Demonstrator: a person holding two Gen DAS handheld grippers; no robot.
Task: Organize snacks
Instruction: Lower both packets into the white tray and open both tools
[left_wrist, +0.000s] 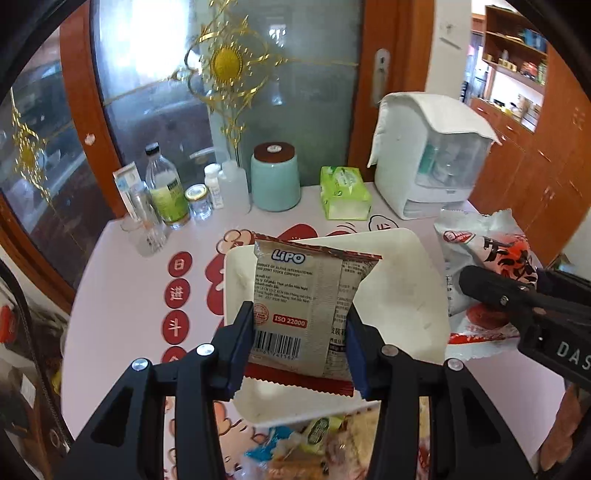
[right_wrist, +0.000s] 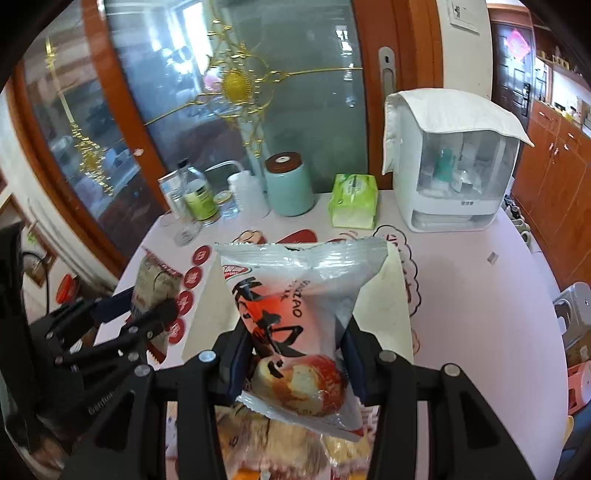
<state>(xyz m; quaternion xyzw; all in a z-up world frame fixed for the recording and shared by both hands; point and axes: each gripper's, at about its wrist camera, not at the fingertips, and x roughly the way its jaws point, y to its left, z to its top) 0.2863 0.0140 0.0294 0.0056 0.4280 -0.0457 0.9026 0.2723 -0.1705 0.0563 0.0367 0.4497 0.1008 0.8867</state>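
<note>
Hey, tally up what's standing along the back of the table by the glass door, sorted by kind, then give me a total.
Bottles and jars, clear glass or plastic, clustered at the left: at least 5; overlap hides the exact number
Mint-green ceramic canister with brown lid: 1
Green soft tissue pack: 1
White plastic countertop cabinet draped with white cloth: 1
Total: at least 8

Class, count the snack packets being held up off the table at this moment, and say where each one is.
2. The beige LiPO packet sits between the left gripper fingers; the silver-and-red cake packet sits between the right gripper fingers. Others lie below, partly hidden.
</note>
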